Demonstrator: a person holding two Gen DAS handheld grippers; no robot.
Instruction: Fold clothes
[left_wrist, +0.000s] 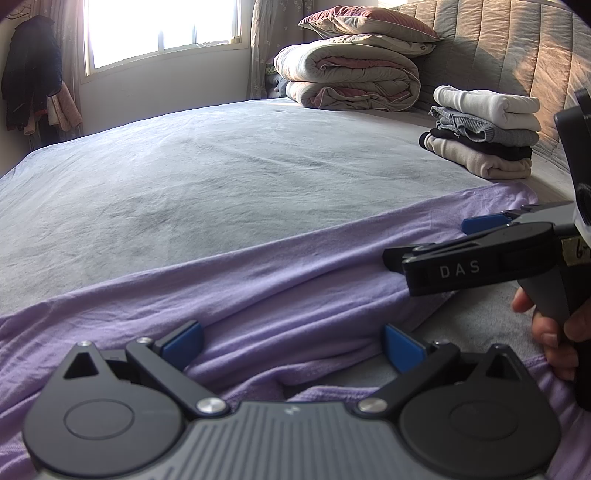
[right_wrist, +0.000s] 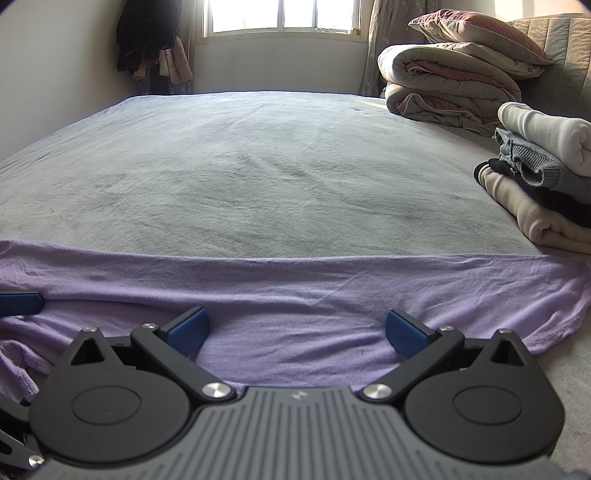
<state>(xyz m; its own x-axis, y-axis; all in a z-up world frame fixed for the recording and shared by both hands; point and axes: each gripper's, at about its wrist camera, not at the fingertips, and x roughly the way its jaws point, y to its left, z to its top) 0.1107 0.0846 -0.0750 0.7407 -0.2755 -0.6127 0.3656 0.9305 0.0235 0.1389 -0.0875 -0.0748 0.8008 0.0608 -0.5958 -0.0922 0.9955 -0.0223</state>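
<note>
So the purple shirt is spread flat across the bottom of both frames on the bed, probably for folding. Left gripper sits spread wide over bunched cloth, gripping nothing. Right gripper likewise, wide apart at the near edge. Folded pile waits at the right.

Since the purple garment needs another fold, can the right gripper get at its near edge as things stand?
Probably yes: the right gripper is open right over the purple garment, nothing between its fingers and the cloth; the left gripper sits off to its side.
</note>
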